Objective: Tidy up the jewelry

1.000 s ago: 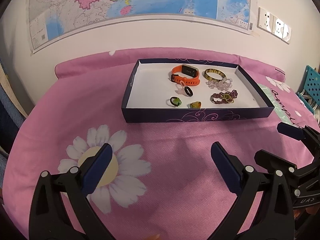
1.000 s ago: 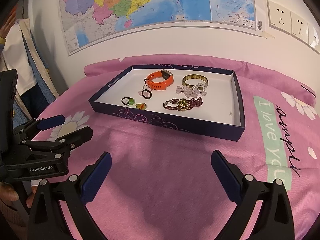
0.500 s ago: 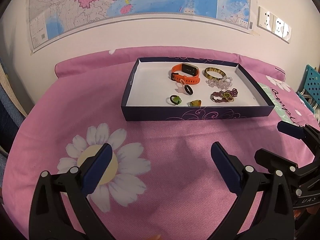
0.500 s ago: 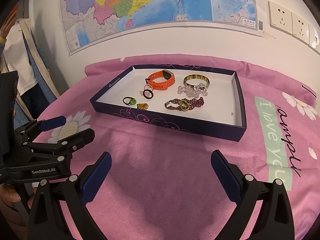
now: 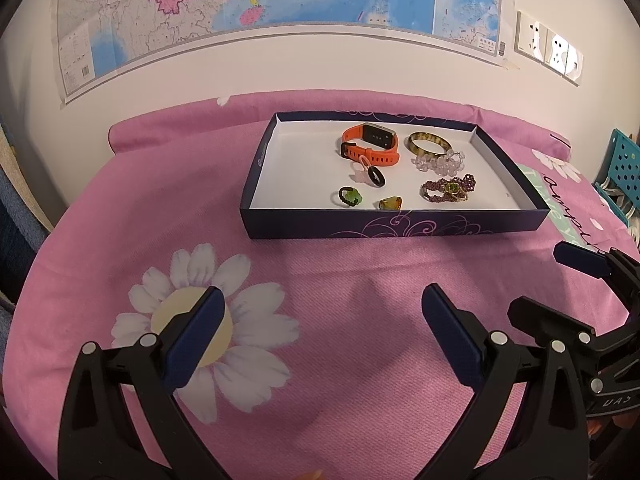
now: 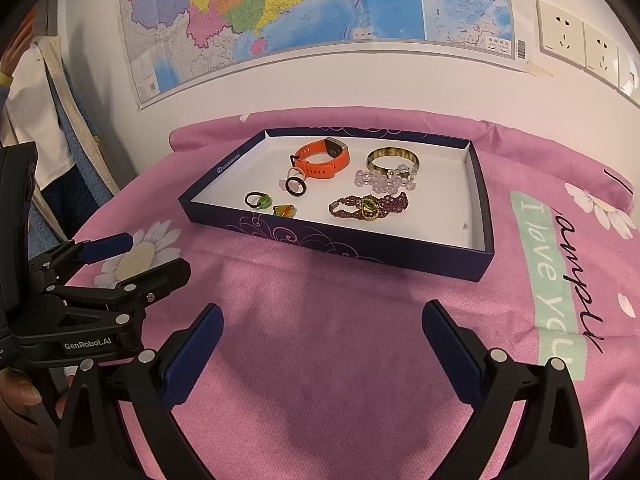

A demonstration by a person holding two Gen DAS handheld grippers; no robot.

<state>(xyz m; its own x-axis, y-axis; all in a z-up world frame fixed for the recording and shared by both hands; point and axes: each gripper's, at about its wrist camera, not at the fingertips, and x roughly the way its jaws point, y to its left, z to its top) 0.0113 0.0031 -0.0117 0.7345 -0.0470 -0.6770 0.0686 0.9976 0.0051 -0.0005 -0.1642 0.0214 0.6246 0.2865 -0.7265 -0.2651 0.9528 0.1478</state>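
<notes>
Left gripper (image 5: 320, 320): fingers spread wide, nothing between them; it hovers over the pink cloth (image 5: 340, 360), short of the box, likely staged for an approach.
Right gripper (image 6: 322, 338): likewise spread and holding nothing, beside the left one and well apart from the box.
Box (image 5: 400, 226): shallow, dark-walled and open-topped on the cloth; every jewelry piece lies inside it.
Watch (image 5: 370, 146): orange, at the back of the box, just beside the bangle (image 5: 429, 145).
Bead bracelets: clear one (image 5: 440, 163) touching the bangle; purple one (image 5: 448, 192) nearer the front.
Rings: black ring (image 5: 376, 176), green ring (image 5: 349, 197) and amber ring (image 5: 390, 203) near the front wall.
Obstruction: the front wall stands between both grippers and the rings, so reaching in probably calls for coming over it from above.
Surroundings: wall map (image 5: 280, 8), sockets (image 6: 576, 40), blue crate (image 5: 624, 168).
</notes>
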